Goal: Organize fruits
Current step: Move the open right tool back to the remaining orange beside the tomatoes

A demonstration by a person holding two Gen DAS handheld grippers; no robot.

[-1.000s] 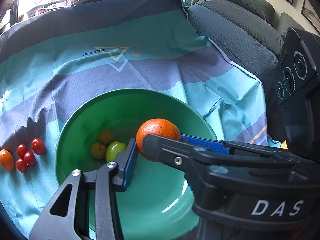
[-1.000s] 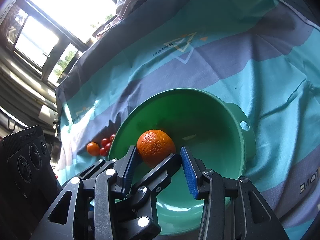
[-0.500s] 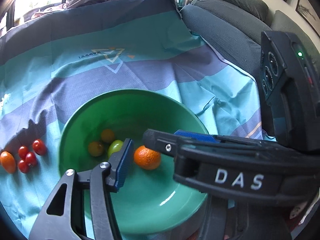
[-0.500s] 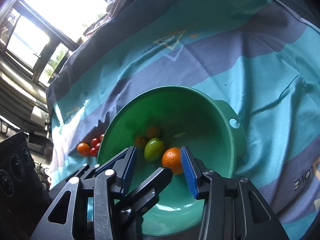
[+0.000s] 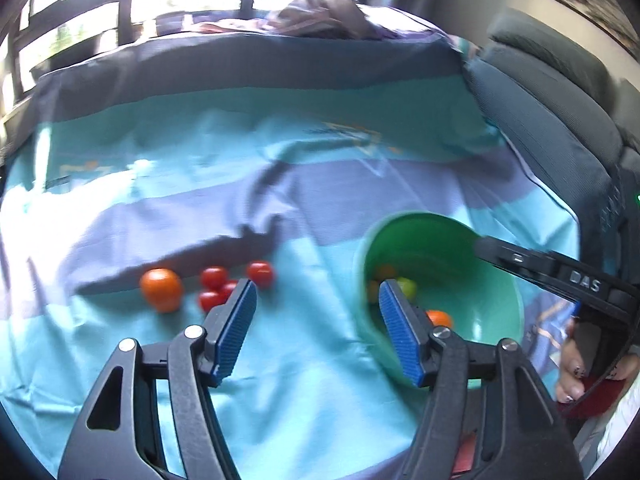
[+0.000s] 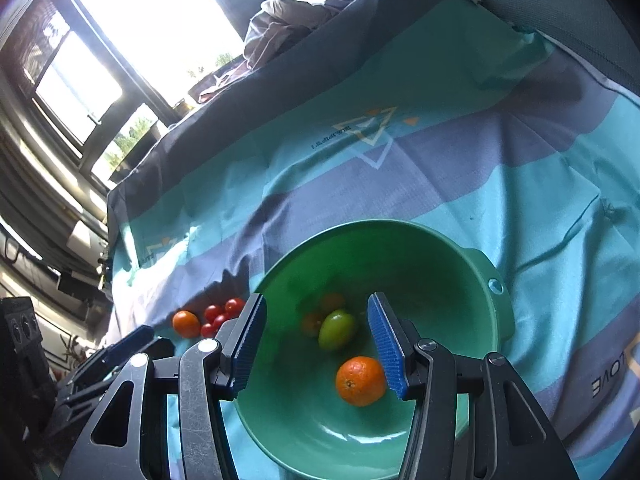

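At lower left of the left wrist view, your cherry tomatoes [image 5: 224, 284] look soft: grip the sides lightly; both tongs are opening, empty.

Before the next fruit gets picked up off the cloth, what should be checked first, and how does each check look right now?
1. Left gripper free to grab: ok. Its jaws are opening, with nothing between them.
2. Right gripper free: ok. Jaws opening, and the orange lies loose in the green bowl below, not pinched.
3. Fruit left on the striped cloth: ok. An orange fruit and a cluster of red tomatoes lie ahead of the left gripper.
4. Room in the bowl: ok. It holds only the orange, a green fruit and two small orange ones.
5. Whether the tomatoes are joined together: cannot tell.
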